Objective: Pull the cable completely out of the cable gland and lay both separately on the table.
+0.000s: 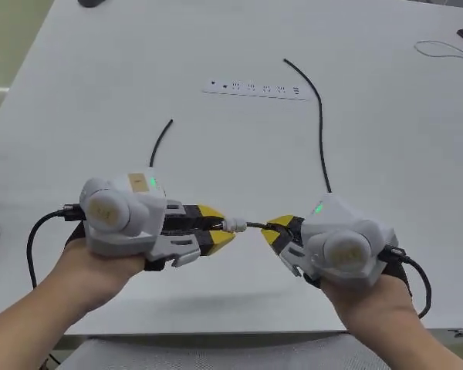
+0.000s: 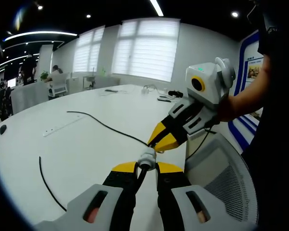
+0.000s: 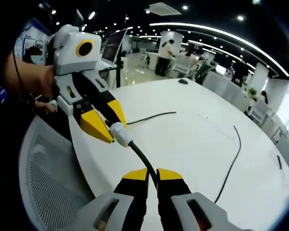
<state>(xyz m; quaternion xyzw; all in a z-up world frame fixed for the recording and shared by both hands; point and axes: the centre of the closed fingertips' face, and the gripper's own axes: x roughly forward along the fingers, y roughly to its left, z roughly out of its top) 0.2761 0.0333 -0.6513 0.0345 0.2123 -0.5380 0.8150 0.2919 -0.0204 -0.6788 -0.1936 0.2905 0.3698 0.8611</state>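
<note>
The left gripper (image 1: 224, 230) clamps the small white plastic cable gland (image 1: 234, 225). The right gripper (image 1: 273, 230) clamps the thin black cable (image 1: 320, 131) just beside it, above the white table's (image 1: 216, 154) near edge: 2 opposed grips, ready to draw them apart.

Your head view's bright and even, lit from overhead, so the white table (image 1: 216, 46) washes out a little, with just a faint soft shadow along its near edge. Both gripper views bend hard toward their edges. Above the table the ceiling lights (image 3: 221, 36) and windows (image 2: 149, 48) blow out, but the cable gland (image 2: 147, 158) looks crisp up close.
</note>
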